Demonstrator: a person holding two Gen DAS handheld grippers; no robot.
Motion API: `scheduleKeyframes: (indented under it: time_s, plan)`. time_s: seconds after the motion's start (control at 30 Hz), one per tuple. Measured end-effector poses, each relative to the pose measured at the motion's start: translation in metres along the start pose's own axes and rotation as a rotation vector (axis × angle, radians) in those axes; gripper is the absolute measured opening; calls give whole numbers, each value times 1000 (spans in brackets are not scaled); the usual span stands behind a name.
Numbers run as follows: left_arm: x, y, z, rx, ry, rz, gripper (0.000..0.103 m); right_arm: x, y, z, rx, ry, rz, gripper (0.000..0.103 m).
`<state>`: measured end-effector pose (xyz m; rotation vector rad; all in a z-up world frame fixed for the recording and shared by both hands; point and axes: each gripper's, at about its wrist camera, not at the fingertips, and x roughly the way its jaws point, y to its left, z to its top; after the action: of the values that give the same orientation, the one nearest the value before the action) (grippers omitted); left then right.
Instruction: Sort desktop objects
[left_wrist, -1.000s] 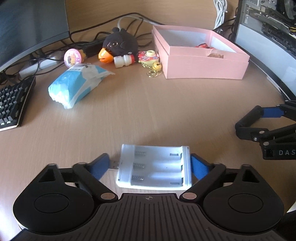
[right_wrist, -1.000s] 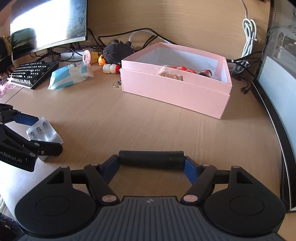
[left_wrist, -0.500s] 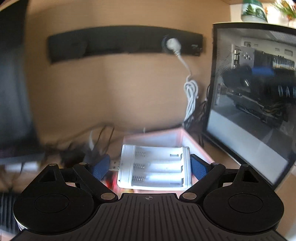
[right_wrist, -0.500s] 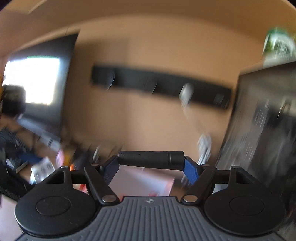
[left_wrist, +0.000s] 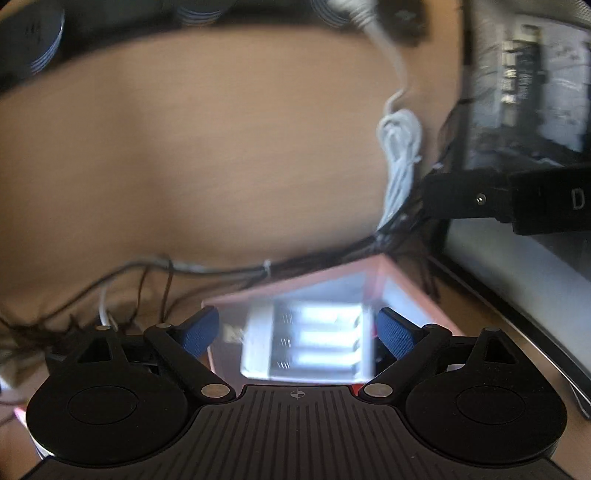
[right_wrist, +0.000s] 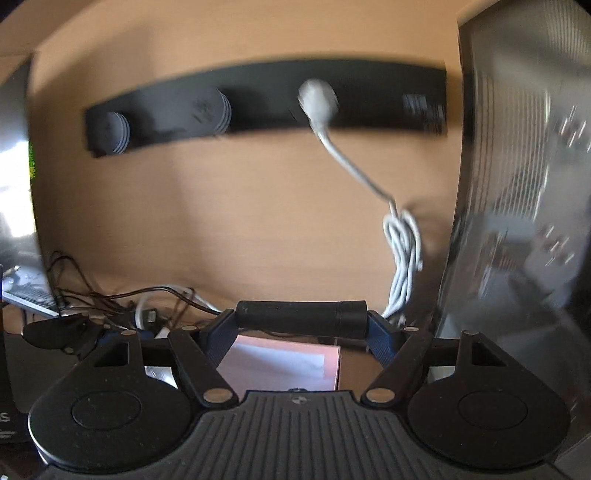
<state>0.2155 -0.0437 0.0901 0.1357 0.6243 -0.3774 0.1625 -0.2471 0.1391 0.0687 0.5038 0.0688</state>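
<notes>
Holding, right gripper (right_wrist: 301, 323): clamped on black cylinder (right_wrist: 301, 318).
Left gripper (left_wrist: 297, 332): jaws opening, white charger (left_wrist: 306, 341) between pads, blurred.
Charger location: over pink box (left_wrist: 413, 291).

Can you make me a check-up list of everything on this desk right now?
Surface: brown wooden desk, mostly hidden.
Job's things: white battery charger, blurred, over the open pink cardboard box; black cylinder.
Clutter: nothing seen clearly.
Grippers: left gripper opening, charger between its pads, apparently slipping free; right gripper shut on the cylinder.
Cables: coiled white cable hanging; thin black wires behind the box.
Surroundings: wooden back wall, black power strip, computer case.
</notes>
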Motion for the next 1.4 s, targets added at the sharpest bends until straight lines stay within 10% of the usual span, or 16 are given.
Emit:
scheduleKeyframes:
  time_s: [0.43, 0.7, 0.87, 1.0, 1.1, 1.17, 1.4]
  plan:
    - [-77, 39, -79, -139, 87, 128, 100, 116, 35, -30, -6, 212, 8, 79]
    - [-106, 82, -133, -297, 211, 348, 101, 82, 71, -42, -66, 214, 73, 80]
    - [-129, 105, -144, -345, 220, 421, 101, 52, 140, -60, -324, 157, 149, 79]
    - [-151, 116, -152, -379, 204, 434, 101, 58, 184, -64, -422, 188, 214, 54]
    - [-166, 121, -153, -408, 189, 413, 101, 86, 197, -45, -309, 233, 257, 63]
    - [-175, 121, -155, -414, 177, 379, 101, 107, 204, -35, -232, 268, 272, 88]
    - [-177, 120, -161, -343, 180, 284, 102, 165, 238, -47, -214, 386, 235, 82]
